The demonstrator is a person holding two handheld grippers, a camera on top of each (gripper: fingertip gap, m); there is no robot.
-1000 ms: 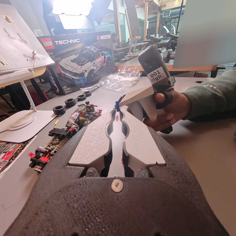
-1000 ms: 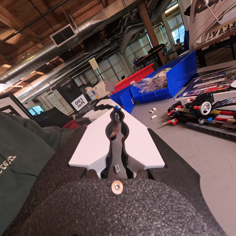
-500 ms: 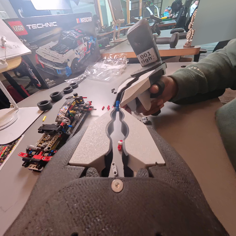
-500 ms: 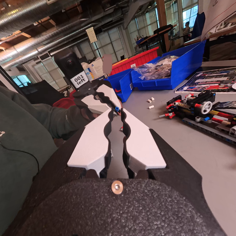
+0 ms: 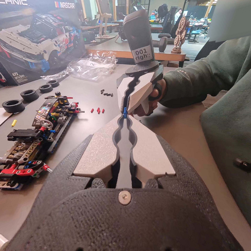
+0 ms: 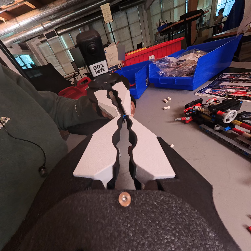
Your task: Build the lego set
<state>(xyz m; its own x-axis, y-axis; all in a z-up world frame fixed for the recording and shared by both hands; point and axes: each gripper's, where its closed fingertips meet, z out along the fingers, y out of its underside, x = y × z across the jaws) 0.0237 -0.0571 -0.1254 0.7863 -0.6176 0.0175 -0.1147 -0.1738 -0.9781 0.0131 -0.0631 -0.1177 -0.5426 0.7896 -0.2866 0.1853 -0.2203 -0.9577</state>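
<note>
- Lego pin [image 5: 124,112] — small and blue — sits pinched between the tips of my left gripper [image 5: 124,117], held above the table [image 5: 176,135].
- My left gripper is closed down to the width of that pin; only its tips meet, and the wavy gap behind them is empty.
- My right gripper [image 6: 124,119] comes in tip to tip against the left one, and its fingertips also sit on the blue pin; in the right wrist view the pin [image 6: 124,116] shows right at the meeting point.
- Right jaws are narrowed to almost touching at the tips, seemingly pinching the pin's other end — from the left wrist view that gripper [image 5: 125,108] points down at the pin.
- Chassis [image 5: 40,129], the half-built car, lies on the table to the left of my left gripper, well apart from the pin.
- Three loose tyres [image 5: 29,94] lie in a row beyond the chassis, near the box [image 5: 34,40].
- Red pins [image 5: 98,110] lie scattered between chassis and grippers; a few black pins [image 5: 106,93] are farther back.
- White pins [image 6: 166,101] lie near a blue bin [image 6: 203,76] holding a bag.
- Sticker sheet [image 6: 230,84] lies flat beyond the chassis [image 6: 220,115] in the right wrist view.
</note>
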